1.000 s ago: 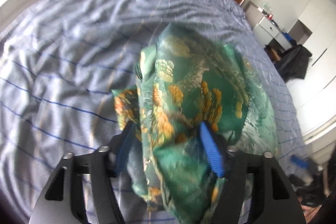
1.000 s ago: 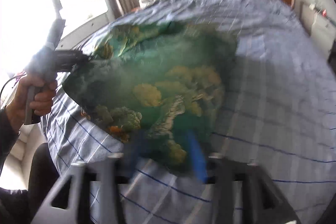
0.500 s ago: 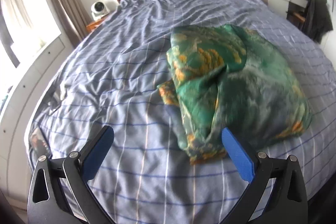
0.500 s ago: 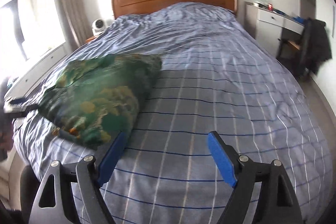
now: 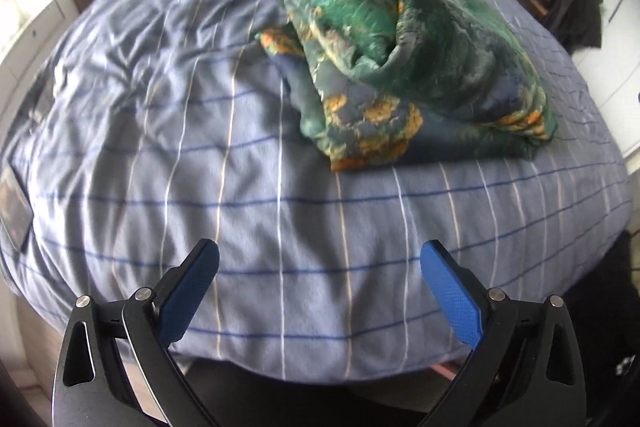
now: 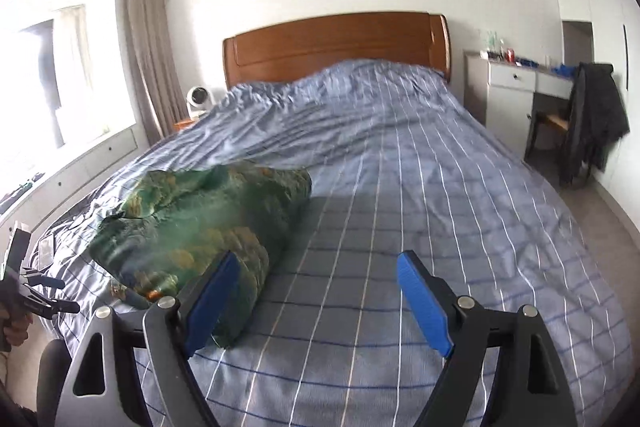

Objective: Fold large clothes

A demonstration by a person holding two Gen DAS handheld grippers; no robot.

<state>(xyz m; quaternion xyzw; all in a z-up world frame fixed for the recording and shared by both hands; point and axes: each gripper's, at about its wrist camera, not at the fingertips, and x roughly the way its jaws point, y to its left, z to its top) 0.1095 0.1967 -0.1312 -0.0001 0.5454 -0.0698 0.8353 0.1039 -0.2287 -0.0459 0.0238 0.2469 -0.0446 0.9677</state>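
A green garment with yellow and orange flowers point(image 5: 420, 47) lies on the bed as a thick, loosely folded bundle. My left gripper point(image 5: 320, 259) hangs over the bare cover near the foot edge, well short of the bundle, open with nothing between its blue pads. In the right wrist view the garment point(image 6: 200, 227) sits to the left. My right gripper point(image 6: 320, 263) is open above the cover beside it, and its left pad overlaps the bundle's near end in the picture. At that view's far left edge the left gripper point(image 6: 44, 295) shows, held by a hand point(image 6: 12, 327).
The bed cover point(image 5: 240, 187) is light blue with a grid of lines and wrinkled toward the wooden headboard point(image 6: 336, 43). A small white device point(image 6: 198, 97) stands on the nightstand. A white desk point(image 6: 512, 95) and a chair with a dark jacket point(image 6: 596, 119) stand at right. A flat dark object point(image 5: 16, 203) lies at the bed's left edge.
Both grippers let go of the garment, opened wide and drew back toward the foot of the bed. The garment dropped from mid-air onto the cover and lies still.
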